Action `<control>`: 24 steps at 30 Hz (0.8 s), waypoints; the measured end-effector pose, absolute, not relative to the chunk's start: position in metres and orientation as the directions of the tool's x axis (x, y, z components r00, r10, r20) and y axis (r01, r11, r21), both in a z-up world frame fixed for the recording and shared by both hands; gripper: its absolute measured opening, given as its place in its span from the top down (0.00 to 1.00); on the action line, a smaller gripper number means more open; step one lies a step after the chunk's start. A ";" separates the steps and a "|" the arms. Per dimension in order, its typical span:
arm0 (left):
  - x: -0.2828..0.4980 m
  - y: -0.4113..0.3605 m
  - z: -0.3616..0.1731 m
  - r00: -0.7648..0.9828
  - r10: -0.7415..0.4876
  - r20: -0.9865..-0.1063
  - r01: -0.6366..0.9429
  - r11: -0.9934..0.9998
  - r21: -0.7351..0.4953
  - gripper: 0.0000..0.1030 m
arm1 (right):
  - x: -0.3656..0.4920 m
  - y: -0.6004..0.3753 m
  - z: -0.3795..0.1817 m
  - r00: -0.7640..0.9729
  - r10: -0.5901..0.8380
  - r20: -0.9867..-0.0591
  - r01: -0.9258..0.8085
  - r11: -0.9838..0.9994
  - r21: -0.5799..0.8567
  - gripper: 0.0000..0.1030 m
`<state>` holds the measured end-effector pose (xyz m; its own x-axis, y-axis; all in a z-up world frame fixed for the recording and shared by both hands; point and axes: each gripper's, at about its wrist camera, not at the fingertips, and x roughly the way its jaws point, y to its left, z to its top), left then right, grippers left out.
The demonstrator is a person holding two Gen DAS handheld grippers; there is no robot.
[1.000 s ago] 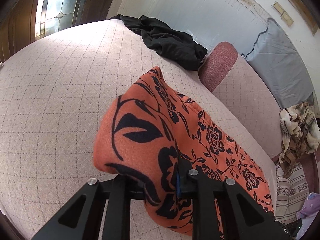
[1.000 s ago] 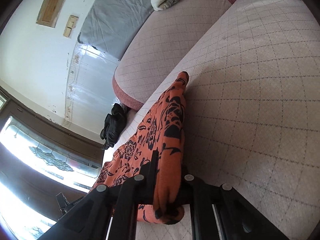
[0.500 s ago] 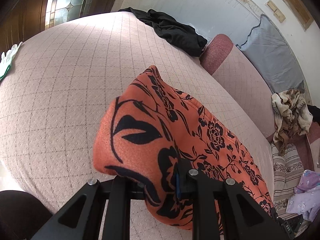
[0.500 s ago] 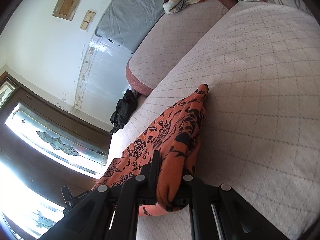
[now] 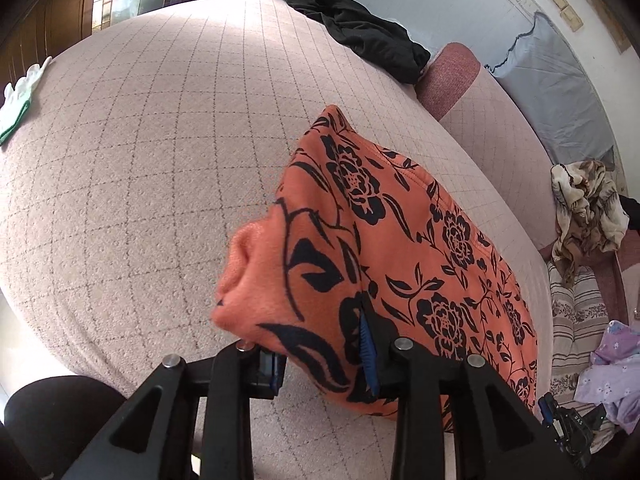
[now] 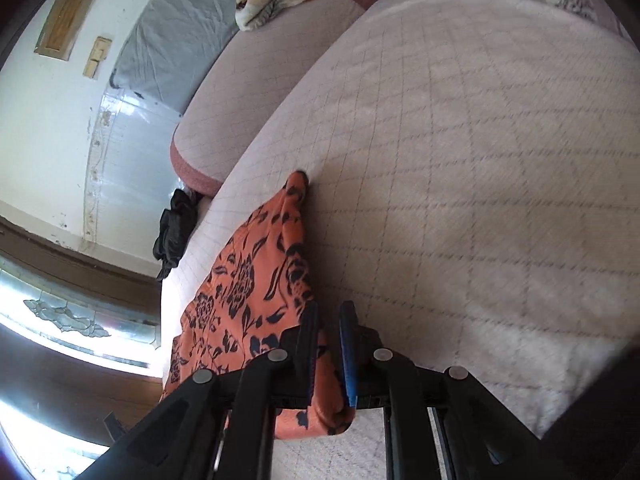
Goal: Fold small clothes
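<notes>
An orange garment with a black flower print (image 5: 400,248) lies folded on the pale pink checked bed (image 5: 160,160). My left gripper (image 5: 324,364) has its jaws apart around the garment's near corner, which bulges between them. In the right wrist view the same garment (image 6: 248,288) stretches to the left. My right gripper (image 6: 328,344) holds its near edge between jaws that stand a little apart, with cloth still between them.
A black garment (image 5: 368,32) lies at the bed's far end by a pink bolster (image 5: 448,76). A white glove (image 5: 18,92) sits at the bed's left edge. A patterned cloth heap (image 5: 584,208) and lilac clothes (image 5: 612,368) lie to the right.
Both grippers' jaws have widened from a tight pinch on the garment. The garment has dropped lower onto the bed and both grippers have pulled back slightly.
</notes>
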<state>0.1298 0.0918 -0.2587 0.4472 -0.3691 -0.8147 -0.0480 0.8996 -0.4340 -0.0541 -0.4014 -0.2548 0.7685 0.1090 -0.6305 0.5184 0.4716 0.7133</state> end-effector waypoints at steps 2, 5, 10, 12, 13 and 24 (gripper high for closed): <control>0.122 0.097 -0.251 0.457 -0.351 -0.817 -0.041 0.910 -0.414 0.67 | -0.053 -0.407 -0.242 0.786 0.088 -0.613 0.494 0.508 0.706 0.87; 0.111 0.093 -0.237 0.482 -0.258 -0.837 -0.026 0.951 -0.308 0.67 | -0.035 -0.394 -0.225 0.803 0.109 -0.585 0.416 0.600 0.683 0.87; 0.090 0.072 -0.181 0.670 -0.077 -0.738 0.035 0.997 -0.072 0.60 | 0.023 -0.357 -0.207 0.786 0.203 -0.583 0.267 0.740 0.617 0.87; 0.086 0.064 -0.161 0.741 -0.043 -0.670 0.043 0.999 -0.016 0.38 | 0.046 -0.348 -0.205 0.776 0.240 -0.583 0.229 0.754 0.616 0.87; 0.085 0.060 -0.155 0.760 -0.040 -0.649 0.044 0.999 -0.010 0.30 | 0.058 -0.346 -0.205 0.768 0.249 -0.590 0.221 0.761 0.609 0.87; 0.149 0.006 -0.275 0.466 -0.017 -0.885 0.132 0.990 0.051 0.21 | 0.144 -0.354 -0.280 0.546 0.303 -0.781 0.400 0.725 0.561 0.89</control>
<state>0.1493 0.0059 -0.2747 0.4659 -0.0171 -0.8847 0.1324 0.9899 0.0506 0.1437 -0.3541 -0.2800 0.5463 0.3030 -0.7809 0.3998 0.7249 0.5610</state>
